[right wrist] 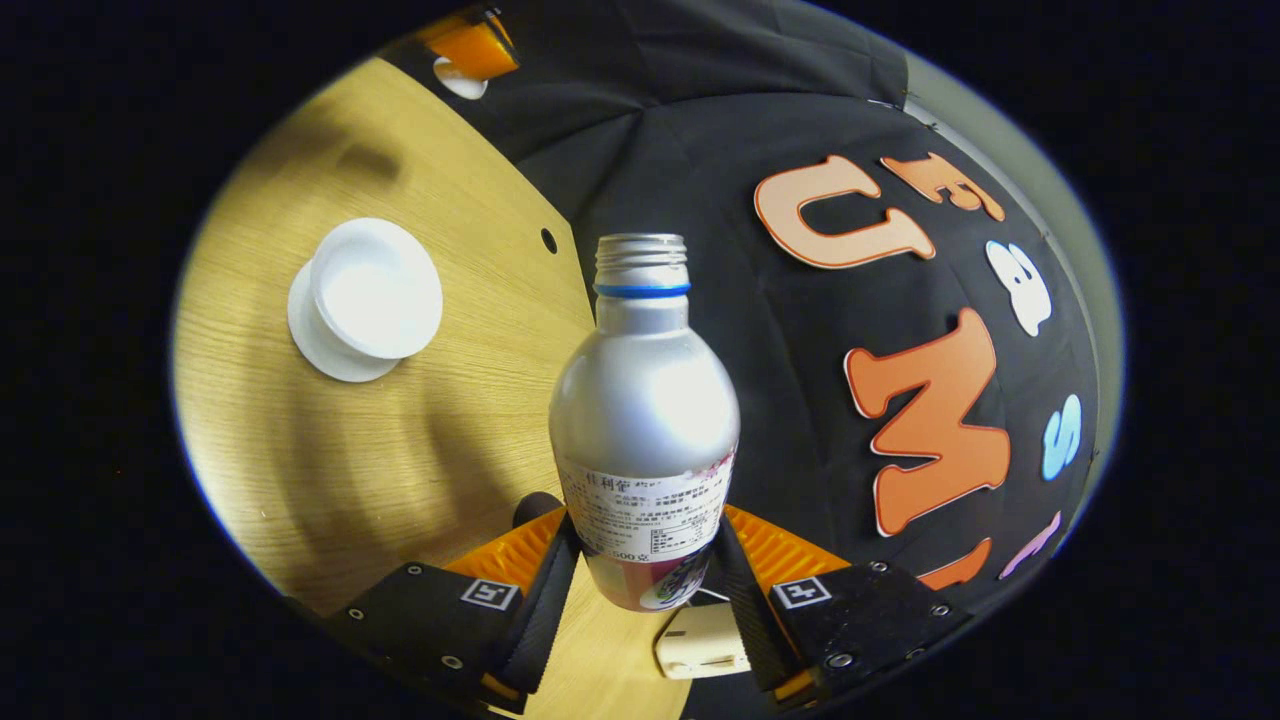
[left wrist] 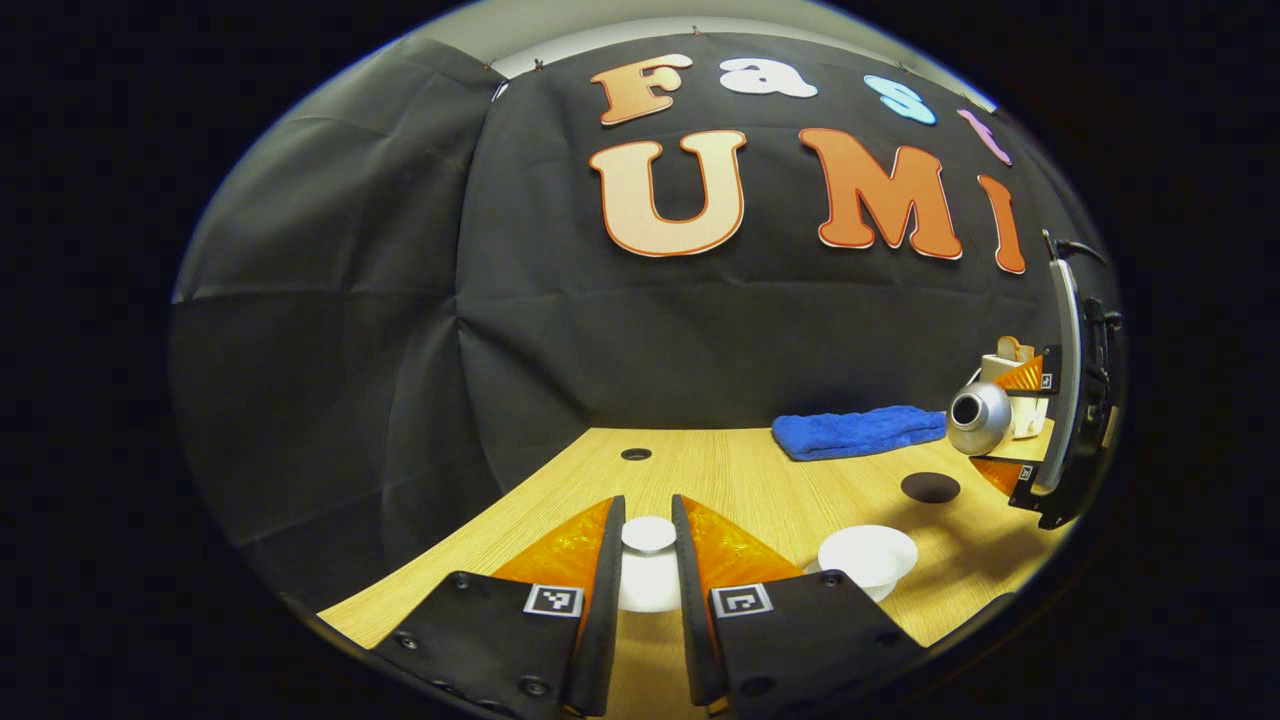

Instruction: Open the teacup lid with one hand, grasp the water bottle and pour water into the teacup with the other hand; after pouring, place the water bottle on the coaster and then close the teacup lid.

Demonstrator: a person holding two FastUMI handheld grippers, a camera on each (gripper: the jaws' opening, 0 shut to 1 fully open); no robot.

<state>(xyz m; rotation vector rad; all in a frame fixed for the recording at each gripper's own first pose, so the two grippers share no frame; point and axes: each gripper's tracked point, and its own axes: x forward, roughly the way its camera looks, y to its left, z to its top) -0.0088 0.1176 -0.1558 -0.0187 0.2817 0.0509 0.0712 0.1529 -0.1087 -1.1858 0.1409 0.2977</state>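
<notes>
My left gripper [left wrist: 648, 510] is shut on the white teacup lid [left wrist: 648, 575], its fingers on either side of the knob. Right of it, the open white teacup [left wrist: 867, 553] stands on its saucer. Farther right, the right gripper [left wrist: 1040, 430] holds the silver water bottle [left wrist: 978, 417] tipped sideways above the table, with its uncapped mouth facing left. A dark round coaster [left wrist: 930, 487] lies below it. In the right gripper view, my right gripper [right wrist: 645, 535] is shut on the bottle [right wrist: 645, 400] near its labelled base, and the teacup [right wrist: 375, 290] sits off to the left. I see no water stream.
A folded blue towel [left wrist: 860, 431] lies at the back of the wooden table [left wrist: 760, 480]. A cream-coloured object [left wrist: 1008, 372] stands behind the bottle, and it shows again as the cream object [right wrist: 700, 640] under my right fingers. A small round hole [left wrist: 636, 454] is near the wall.
</notes>
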